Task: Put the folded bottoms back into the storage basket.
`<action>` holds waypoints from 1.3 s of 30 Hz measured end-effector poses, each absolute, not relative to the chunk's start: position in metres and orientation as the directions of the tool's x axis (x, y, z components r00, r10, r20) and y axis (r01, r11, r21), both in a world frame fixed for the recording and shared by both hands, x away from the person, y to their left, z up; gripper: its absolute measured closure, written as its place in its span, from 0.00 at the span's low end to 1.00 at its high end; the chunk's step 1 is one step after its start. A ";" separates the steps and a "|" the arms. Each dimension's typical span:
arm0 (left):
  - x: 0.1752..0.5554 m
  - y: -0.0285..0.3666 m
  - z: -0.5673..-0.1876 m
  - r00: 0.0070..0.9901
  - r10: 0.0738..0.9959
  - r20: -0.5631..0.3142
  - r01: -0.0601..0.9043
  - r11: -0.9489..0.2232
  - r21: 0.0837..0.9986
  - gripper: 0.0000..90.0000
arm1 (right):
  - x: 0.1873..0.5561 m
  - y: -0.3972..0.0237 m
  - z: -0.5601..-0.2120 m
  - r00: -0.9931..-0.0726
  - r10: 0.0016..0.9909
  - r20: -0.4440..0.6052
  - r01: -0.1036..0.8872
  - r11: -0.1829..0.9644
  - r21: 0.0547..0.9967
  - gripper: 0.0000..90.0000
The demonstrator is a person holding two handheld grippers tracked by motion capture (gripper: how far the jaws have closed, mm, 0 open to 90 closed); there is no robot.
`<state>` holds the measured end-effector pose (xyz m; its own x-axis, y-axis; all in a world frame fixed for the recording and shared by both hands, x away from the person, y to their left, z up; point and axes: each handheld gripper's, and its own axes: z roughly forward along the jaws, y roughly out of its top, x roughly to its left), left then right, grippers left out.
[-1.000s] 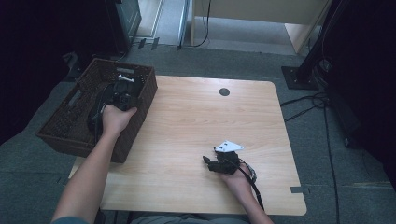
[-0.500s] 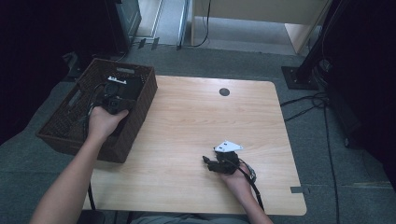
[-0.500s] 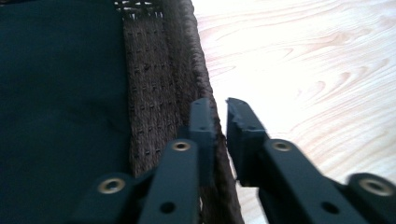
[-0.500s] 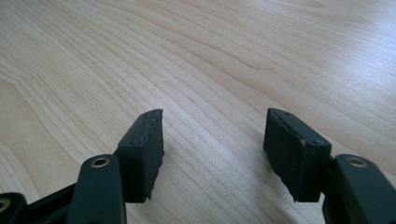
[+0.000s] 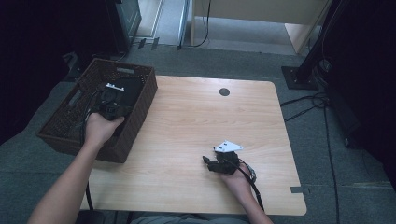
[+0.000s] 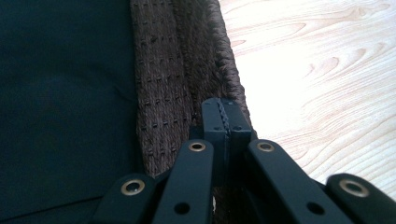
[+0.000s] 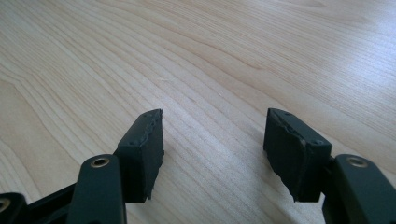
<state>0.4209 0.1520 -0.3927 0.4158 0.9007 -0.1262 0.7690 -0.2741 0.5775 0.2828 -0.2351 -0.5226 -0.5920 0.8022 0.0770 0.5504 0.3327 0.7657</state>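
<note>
Left gripper (image 6: 226,116) inside the woven basket (image 5: 145,98), tips against the inner face of its table-side wall. My jaws have just been closing; the pads now meet face to face, and I see nothing between them. No hold on the rim or on the dark lining (image 6: 65,93) beside it.

Right gripper (image 7: 212,135) rests on the table (image 5: 196,121) near the front edge, jaws about half apart, empty.

Basket sits at the table's left end, partly overhanging it.

Handling, my guess: wicker is light, fairly stiff, rough enough not to slip; the wall should flex a little under a pinch. Best hold looks like the top rim or a handle slot in an end wall. Lining looks soft and limp.

Labels or writing: none legible on basket, lining or table.
</note>
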 end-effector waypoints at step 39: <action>0.403 0.117 -0.354 0.527 0.823 -0.214 0.690 -0.266 0.674 0.63 | 0.283 -0.234 -0.523 -0.595 0.800 0.076 0.548 0.334 0.767 0.42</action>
